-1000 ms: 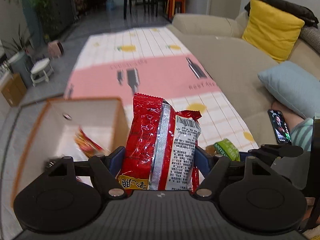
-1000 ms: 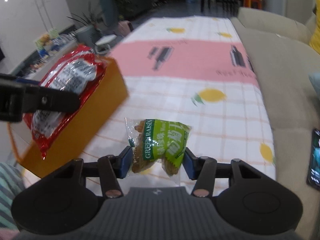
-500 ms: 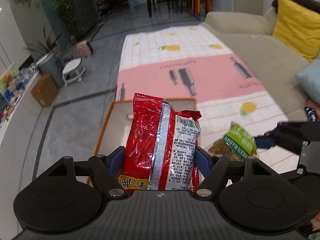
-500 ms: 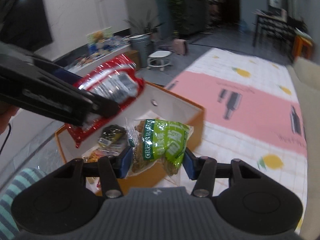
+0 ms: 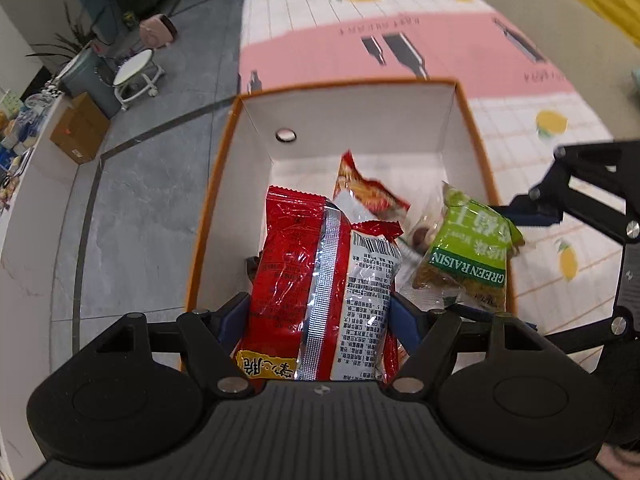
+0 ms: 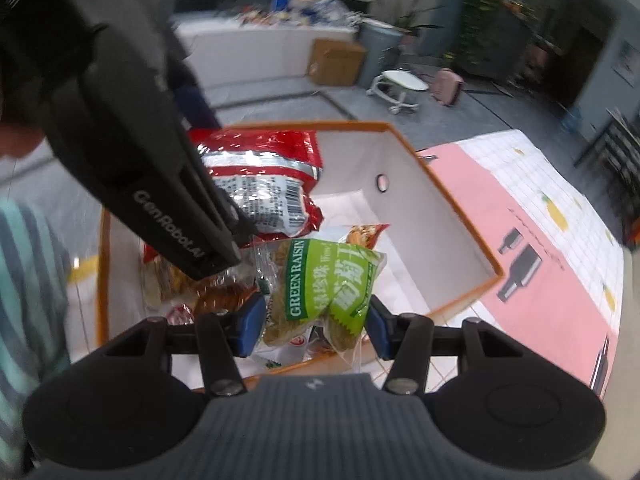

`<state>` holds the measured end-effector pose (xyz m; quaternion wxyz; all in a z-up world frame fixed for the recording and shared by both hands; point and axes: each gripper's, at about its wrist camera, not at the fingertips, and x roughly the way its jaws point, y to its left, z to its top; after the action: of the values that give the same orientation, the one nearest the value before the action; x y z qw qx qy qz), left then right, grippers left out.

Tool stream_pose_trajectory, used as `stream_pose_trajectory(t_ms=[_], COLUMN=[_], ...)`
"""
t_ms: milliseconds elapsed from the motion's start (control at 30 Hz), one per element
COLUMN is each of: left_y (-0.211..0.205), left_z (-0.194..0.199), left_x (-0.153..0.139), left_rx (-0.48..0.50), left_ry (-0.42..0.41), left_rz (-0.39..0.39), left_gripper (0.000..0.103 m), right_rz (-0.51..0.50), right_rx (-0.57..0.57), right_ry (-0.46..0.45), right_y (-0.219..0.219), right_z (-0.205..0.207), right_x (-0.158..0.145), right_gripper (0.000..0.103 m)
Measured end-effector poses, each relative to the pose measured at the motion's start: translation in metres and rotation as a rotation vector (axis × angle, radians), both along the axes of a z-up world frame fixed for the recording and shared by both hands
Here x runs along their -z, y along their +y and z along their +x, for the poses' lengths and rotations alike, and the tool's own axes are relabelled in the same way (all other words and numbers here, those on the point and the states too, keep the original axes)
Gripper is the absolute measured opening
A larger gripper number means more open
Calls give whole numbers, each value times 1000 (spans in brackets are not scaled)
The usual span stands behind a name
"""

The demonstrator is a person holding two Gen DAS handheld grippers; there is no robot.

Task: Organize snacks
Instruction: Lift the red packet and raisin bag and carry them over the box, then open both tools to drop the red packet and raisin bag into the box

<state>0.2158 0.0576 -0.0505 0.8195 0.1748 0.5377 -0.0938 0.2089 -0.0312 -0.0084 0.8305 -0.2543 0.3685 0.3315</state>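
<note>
- The left claw point(image 5: 320, 316) is closed on a red snack packet point(image 5: 320, 300); the packet is pinched at its lower part between the blue pads, standing upright with its silver back seam and barcode panel turned toward the camera.
- The red snack packet is held over the open box point(image 5: 360, 120), an orange-edged carton with white inner walls and a round hole in its far wall.
- The right claw point(image 6: 314, 322) is closed on a green raisin packet point(image 6: 324, 284), which is printed "GREEN RAISIN" and shows brownish pieces through its clear parts.
- In the left wrist view the green raisin packet point(image 5: 468, 260) is seen over the right inner side of the box, just beside the red snack packet.
- An orange-red snack bag point(image 5: 368, 192) is seen lying inside the box, beyond the two held packets; further wrapped snacks point(image 6: 176, 280) lie on the box floor, too blurred to be named.
- The box rests on a patterned cloth point(image 5: 440, 44), pink and white with lemon and bottle prints.
- A white stool point(image 5: 136, 76) and a cardboard carton point(image 5: 80, 128) are noted on the grey floor to the left.
</note>
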Motion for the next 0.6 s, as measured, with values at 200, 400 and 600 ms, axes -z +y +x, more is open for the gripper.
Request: stream_pose_trajectory(t_ms=[200, 400, 600], left_y=[2, 3, 4], left_z=[6, 7, 11], left_x=[25, 42, 51], left_rx=[25, 27, 28], left_ry=[53, 80, 95], left_rz=[17, 23, 46], left_gripper=[84, 84, 85], right_rz=[-80, -123, -150], right_rx=[-89, -110, -114], right_ry=[19, 41, 43], right_y=[9, 17, 28], right_z=[4, 12, 15], right_x=[20, 33, 42], right_gripper=[53, 53, 56])
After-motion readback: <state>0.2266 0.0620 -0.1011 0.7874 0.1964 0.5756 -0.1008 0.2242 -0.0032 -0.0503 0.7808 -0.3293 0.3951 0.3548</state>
